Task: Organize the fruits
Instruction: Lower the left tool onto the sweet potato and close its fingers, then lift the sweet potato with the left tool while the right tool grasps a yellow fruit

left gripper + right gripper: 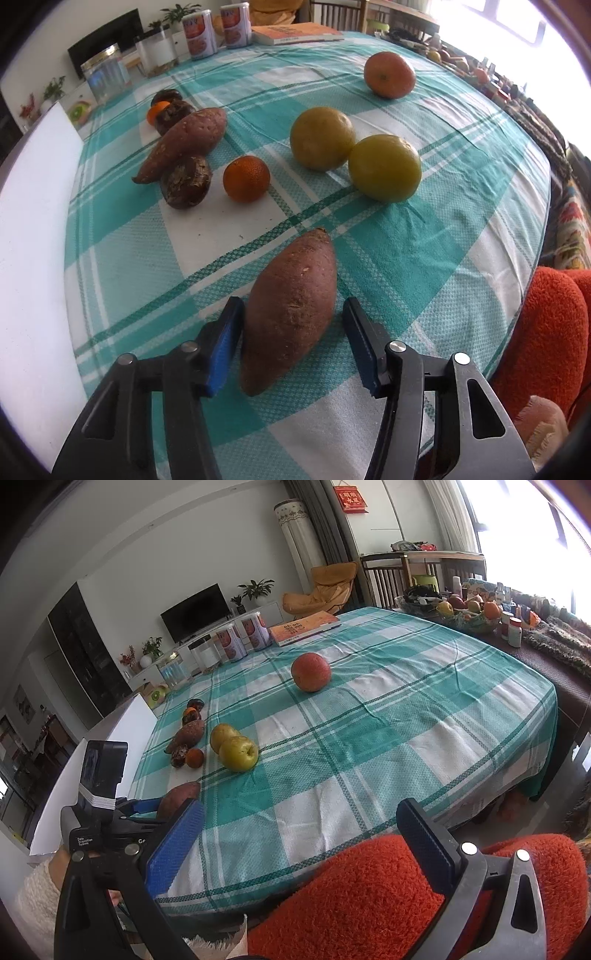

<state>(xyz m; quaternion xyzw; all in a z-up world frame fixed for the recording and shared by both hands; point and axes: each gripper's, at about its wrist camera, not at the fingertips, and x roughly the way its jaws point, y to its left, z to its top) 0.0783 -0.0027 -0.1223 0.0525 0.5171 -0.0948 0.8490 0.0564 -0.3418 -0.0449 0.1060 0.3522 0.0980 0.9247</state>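
Note:
A reddish-brown sweet potato (pixel 288 325) lies on the teal checked tablecloth (pixel 424 258), lengthwise between the fingers of my left gripper (pixel 292 302). The left blue pad (pixel 223 343) is against its side, while a narrow gap shows at the right finger, so the jaws are open. Farther back lie a second sweet potato (pixel 184 142), dark brown round fruits (pixel 185 181), a small orange (pixel 246 178), two yellow-green fruits (pixel 322 138) and a large orange-red fruit (pixel 388 74). My right gripper (pixel 301 808) hangs wide open and empty at the table's near edge, over an orange fleece lap (pixel 369 897).
Two cans (pixel 199 35), a glass jar (pixel 105 74) and an orange book (pixel 299 33) stand along the far edge. A white board (pixel 33 221) borders the table's left side. A fruit bowl (pixel 469 616) and bottles sit on a side table at the right.

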